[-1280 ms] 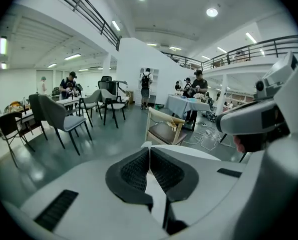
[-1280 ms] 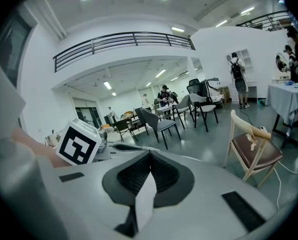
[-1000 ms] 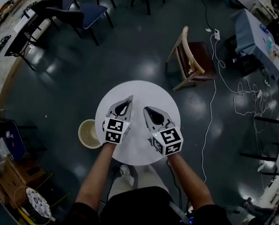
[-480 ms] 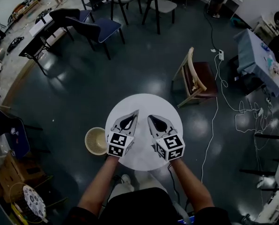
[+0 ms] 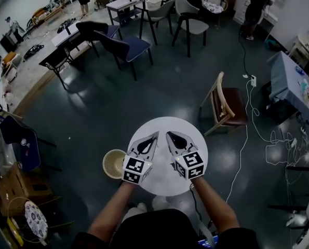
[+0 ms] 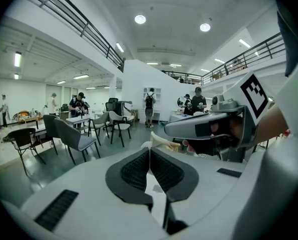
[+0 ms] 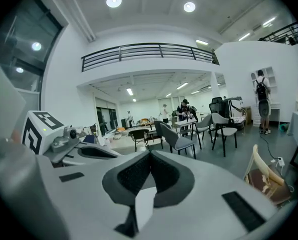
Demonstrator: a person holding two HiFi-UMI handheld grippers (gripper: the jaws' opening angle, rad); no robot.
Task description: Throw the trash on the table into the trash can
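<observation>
The left gripper [image 5: 154, 136] and the right gripper [image 5: 169, 135] were alike: pale grey shells narrowing to a pointed claw. Dark ribbed pads [image 6: 133, 171] lined the jaws' inner faces. Behind each claw sat a white cube [image 5: 134, 171] printed with black square markers. Further back the forearms [image 5: 110, 211] were unsleeved, and the person wore dark clothing [image 5: 149, 230].

white table [image 5: 164, 128], cream trash can [image 5: 114, 163], dark grey floor [image 5: 118, 108], navy chair seat [image 5: 136, 46]
</observation>
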